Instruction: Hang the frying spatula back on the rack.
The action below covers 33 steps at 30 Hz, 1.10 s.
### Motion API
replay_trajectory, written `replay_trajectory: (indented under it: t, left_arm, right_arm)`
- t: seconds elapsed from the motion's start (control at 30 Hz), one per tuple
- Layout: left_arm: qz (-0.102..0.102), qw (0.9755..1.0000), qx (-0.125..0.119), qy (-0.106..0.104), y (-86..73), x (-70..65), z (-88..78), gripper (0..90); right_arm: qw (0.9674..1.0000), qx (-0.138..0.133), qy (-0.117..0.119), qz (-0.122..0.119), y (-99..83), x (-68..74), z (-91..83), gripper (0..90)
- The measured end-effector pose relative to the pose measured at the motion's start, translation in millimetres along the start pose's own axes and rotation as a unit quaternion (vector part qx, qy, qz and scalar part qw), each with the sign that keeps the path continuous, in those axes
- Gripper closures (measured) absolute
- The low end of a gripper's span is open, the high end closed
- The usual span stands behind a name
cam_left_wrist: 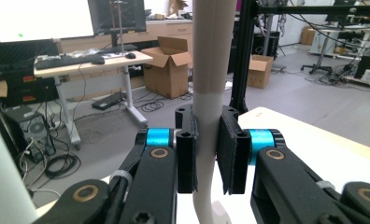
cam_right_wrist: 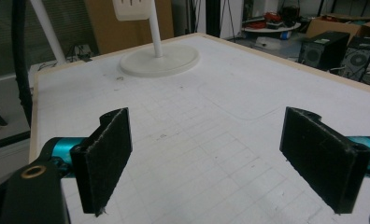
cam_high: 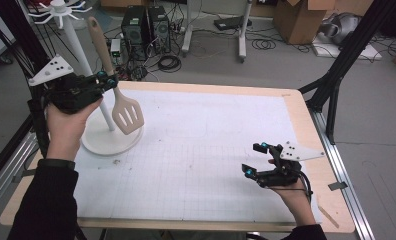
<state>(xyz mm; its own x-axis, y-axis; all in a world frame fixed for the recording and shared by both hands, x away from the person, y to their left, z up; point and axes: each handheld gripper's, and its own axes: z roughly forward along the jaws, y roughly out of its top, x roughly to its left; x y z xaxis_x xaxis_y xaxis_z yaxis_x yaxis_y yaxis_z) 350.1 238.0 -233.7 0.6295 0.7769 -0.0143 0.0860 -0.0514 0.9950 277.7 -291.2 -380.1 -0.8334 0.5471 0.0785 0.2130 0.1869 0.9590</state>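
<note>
We have the slotted spatula (cam_high: 121,107) clamped by its handle in the left gripper (cam_high: 107,80) above the rack base (cam_high: 98,142) near the table's left edge — next, hooking it on the rack — while the right gripper (cam_high: 254,159) waits wide open, empty.

The worktop (cam_high: 306,117) is edged in pale wood and covered by a white gridded mat (cam_high: 201,150). A round white stand base (cam_high: 111,140) is set near its far left corner, beside what may be a small speck.
</note>
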Motion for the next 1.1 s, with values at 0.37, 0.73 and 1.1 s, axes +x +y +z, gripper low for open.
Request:
replay_trajectory:
  t: [0.37,0.73,1.1]
  left_arm:
    - [-0.028,0.9991,0.008,0.032,-1.1,10.4,3.7,78.4]
    - [-0.046,0.9980,0.015,0.041,-4.0,20.9,4.8,78.4]
    - [-0.054,0.9971,0.011,0.052,-8.1,28.6,1.5,78.4]
  right_arm:
    - [1.0000,0.002,0.002,-0.002,-0.6,-0.4,1.0,15.9]
    - [1.0000,0.007,0.005,0.001,-1.0,1.0,2.3,15.9]
    - [0.9999,0.009,0.008,-0.003,-1.6,1.2,3.1,15.9]
